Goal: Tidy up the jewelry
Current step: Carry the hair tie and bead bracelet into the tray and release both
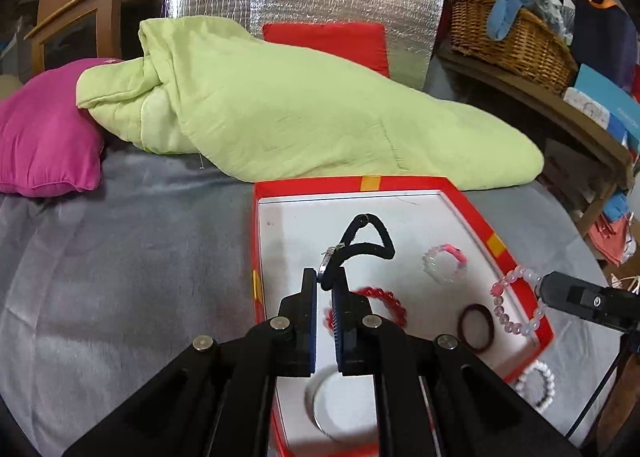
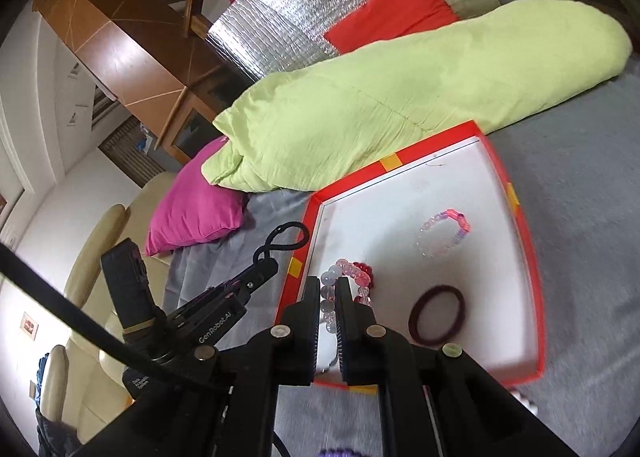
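The left tongs (image 1: 325,281) were clamped on a black cord (image 1: 362,243) above the red tray (image 1: 496,245); the right tongs (image 2: 329,289) gripped a pink bead bracelet (image 2: 352,277).

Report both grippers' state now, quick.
Left gripper: shut on the black cord loop.
Right gripper: shut on the pink-and-clear bead bracelet.

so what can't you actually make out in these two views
- Left wrist view: a metal bangle in the red box, mostly behind the left gripper.
- Left wrist view: a white bead bracelet outside the box, partly hidden by its rim.
- Right wrist view: purple beads, cut off by the bottom edge.
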Tool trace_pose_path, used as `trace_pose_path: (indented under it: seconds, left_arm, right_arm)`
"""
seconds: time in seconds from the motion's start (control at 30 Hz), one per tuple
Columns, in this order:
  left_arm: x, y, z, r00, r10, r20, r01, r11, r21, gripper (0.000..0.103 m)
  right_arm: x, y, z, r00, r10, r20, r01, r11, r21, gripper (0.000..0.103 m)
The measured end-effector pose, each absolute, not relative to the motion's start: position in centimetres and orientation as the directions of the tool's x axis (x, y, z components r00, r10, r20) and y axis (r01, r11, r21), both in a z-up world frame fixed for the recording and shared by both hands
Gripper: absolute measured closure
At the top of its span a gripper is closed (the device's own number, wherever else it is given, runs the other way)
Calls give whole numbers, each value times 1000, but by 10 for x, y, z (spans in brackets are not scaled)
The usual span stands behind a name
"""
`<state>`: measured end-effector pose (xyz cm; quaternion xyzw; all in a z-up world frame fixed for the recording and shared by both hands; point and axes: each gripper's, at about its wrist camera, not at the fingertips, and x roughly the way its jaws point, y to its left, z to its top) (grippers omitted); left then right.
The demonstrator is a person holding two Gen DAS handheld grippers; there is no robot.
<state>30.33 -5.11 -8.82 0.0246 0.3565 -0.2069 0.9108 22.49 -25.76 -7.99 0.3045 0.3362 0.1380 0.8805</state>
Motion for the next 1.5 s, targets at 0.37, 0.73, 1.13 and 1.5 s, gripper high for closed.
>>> trace_pose_path:
  seconds: [0.37, 0.73, 1.13, 1.5]
  left_arm:
    - [348, -60, -112, 622, -334, -708, 366, 923, -114, 95]
    - [356, -77, -125, 593, -289, -752, 377, 924, -58, 95]
    - [348, -79, -115, 626, -206, -752, 340, 940, 25, 66]
    - [311, -85, -84, 704, -132, -698, 325, 934, 151, 43]
  right_arm:
    - [270, -253, -114, 683, 461, -566, 12, 768, 641, 95]
    - [284, -239, -131, 653, 469, -594, 26, 771, 637, 95]
    - [283, -261, -137, 668, 389, -635, 114, 789, 604, 91]
    - [256, -290, -107, 714, 370, -594, 119, 772, 624, 87]
